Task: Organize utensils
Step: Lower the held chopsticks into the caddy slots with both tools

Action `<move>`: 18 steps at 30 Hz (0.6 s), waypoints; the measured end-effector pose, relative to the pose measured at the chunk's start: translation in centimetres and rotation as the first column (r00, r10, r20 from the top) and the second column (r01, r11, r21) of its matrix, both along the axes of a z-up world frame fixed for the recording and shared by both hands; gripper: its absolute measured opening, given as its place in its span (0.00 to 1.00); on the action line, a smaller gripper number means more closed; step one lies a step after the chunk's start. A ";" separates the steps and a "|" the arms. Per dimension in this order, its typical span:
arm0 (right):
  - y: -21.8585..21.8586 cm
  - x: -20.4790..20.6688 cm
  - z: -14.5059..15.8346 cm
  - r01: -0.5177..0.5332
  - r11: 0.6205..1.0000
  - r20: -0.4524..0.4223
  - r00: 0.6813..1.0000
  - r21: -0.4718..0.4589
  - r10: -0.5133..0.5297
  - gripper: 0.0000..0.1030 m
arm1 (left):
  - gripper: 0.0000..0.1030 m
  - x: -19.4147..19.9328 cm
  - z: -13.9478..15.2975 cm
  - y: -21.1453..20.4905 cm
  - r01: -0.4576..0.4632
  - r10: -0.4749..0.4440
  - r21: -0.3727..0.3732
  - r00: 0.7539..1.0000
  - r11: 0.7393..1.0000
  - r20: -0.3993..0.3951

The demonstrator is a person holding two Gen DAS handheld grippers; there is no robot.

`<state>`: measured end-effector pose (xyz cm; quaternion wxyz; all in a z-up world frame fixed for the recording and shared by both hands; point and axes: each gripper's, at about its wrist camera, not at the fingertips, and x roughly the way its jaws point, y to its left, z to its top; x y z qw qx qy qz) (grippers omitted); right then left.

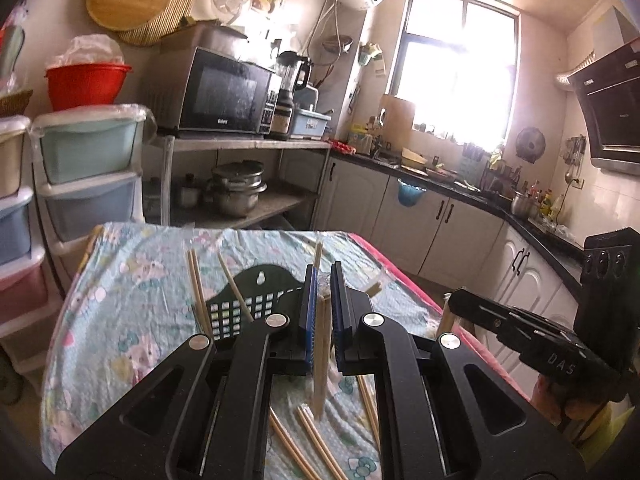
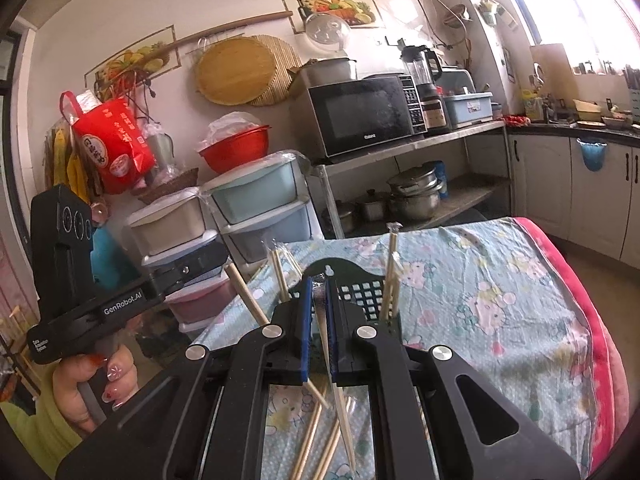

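A black perforated utensil holder [image 1: 256, 300] stands on the table with several wrapped chopsticks upright in it; it also shows in the right wrist view [image 2: 360, 292]. My left gripper [image 1: 324, 280] is shut on a pair of wooden chopsticks [image 1: 322, 352], held upright above the table. My right gripper [image 2: 318, 284] is shut on a wrapped pair of chopsticks [image 2: 334, 376] just in front of the holder. More loose chopsticks [image 1: 316, 440] lie on the cloth below both grippers, also in the right wrist view [image 2: 316, 428].
The table has a pale blue cartoon-print cloth [image 2: 500, 300] with a pink edge [image 2: 600, 340]. Stacked plastic drawers [image 1: 88, 168] stand to the left. A shelf with a microwave [image 1: 228, 92] and pots [image 1: 238, 188] is behind. The other gripper's body [image 1: 560, 344] is at the right.
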<state>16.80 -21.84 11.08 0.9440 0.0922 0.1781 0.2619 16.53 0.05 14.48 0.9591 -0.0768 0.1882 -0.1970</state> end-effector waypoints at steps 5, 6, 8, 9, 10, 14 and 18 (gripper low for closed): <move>0.7 0.4 0.8 -0.016 1.000 0.017 1.000 -0.003 0.016 0.07 | 0.04 0.0 1.3 0.1 0.001 -0.001 0.005 1.000 1.000 0.029; 0.9 0.4 1.1 -0.018 1.000 0.023 1.000 -0.004 0.018 0.07 | 0.04 0.0 1.6 0.2 -0.001 0.001 0.006 0.999 1.000 0.037; 1.2 0.6 1.4 -0.021 1.000 0.033 0.999 -0.008 0.022 0.07 | 0.04 0.1 2.0 0.3 -0.003 0.003 0.004 0.999 1.000 0.047; 1.3 0.6 1.6 -0.021 1.000 0.036 0.999 -0.009 0.022 0.07 | 0.04 0.2 2.2 0.5 -0.005 0.005 0.004 0.999 1.000 0.053; 1.5 0.7 1.7 -0.023 1.000 0.039 0.999 -0.009 0.024 0.07 | 0.04 0.3 2.4 0.5 -0.006 0.006 0.004 0.998 1.000 0.058; 1.9 1.0 2.4 -0.024 1.000 0.055 0.998 -0.010 0.025 0.07 | 0.04 0.4 3.2 1.1 -0.017 0.017 -0.001 0.997 1.000 0.082; 2.2 1.2 3.0 -0.025 1.000 0.072 0.997 -0.014 0.026 0.07 | 0.04 0.4 4.0 1.8 -0.030 0.032 -0.015 0.994 0.999 0.100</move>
